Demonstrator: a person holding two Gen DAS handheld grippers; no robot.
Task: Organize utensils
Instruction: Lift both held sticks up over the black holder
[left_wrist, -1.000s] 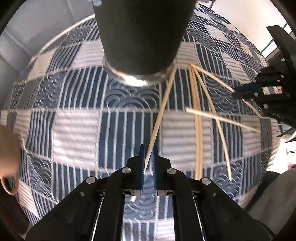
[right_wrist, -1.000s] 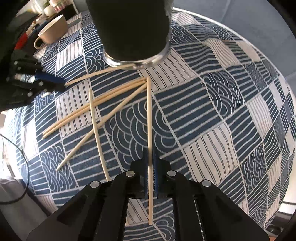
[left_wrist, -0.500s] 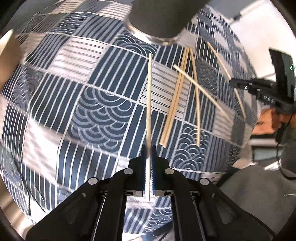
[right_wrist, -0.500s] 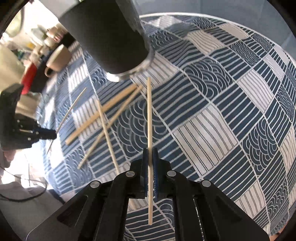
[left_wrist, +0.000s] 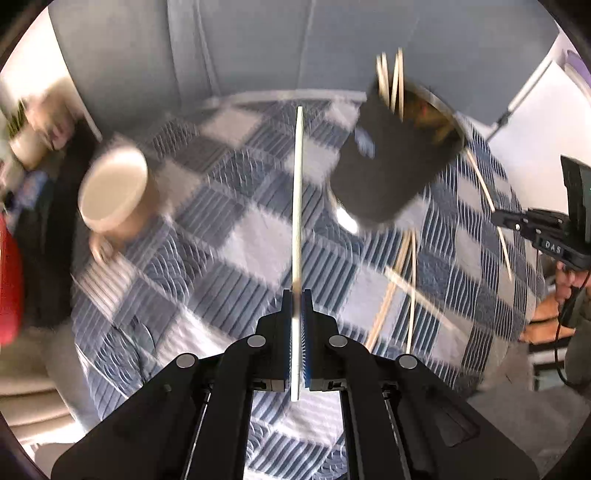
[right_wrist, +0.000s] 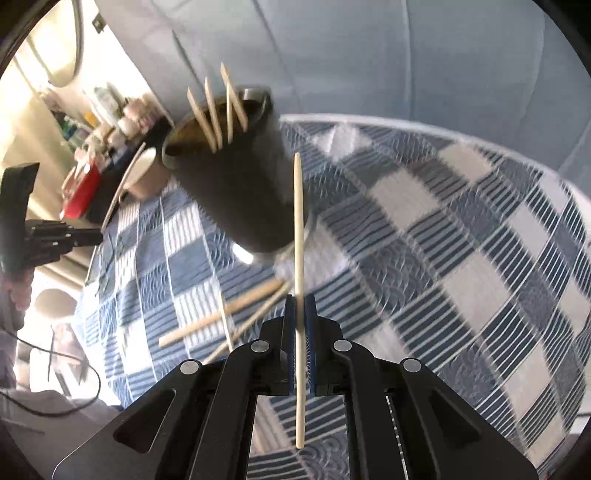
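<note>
Chopsticks, one pinched lengthwise in the left tongs (left_wrist: 297, 295) and one in the right tongs (right_wrist: 300, 301), point toward the dark holder (right_wrist: 236, 184), far-left of the right tongs, nearer them.

One pale chopstick (left_wrist: 297, 192) is clamped in each gripper; four stand in the black cup (right_wrist: 236, 184) (upright), and others (right_wrist: 221, 317) lie crossed beside it.

Both fisheye views are bright with daylight, washed out toward 3 o'clock in the left view and 9 o'clock in the right. Motion blur smears the blue-and-white patterned tablecloth (left_wrist: 240, 236) and the dark cylindrical cup (right_wrist: 236, 192). Edges bow and vignette black.
</note>
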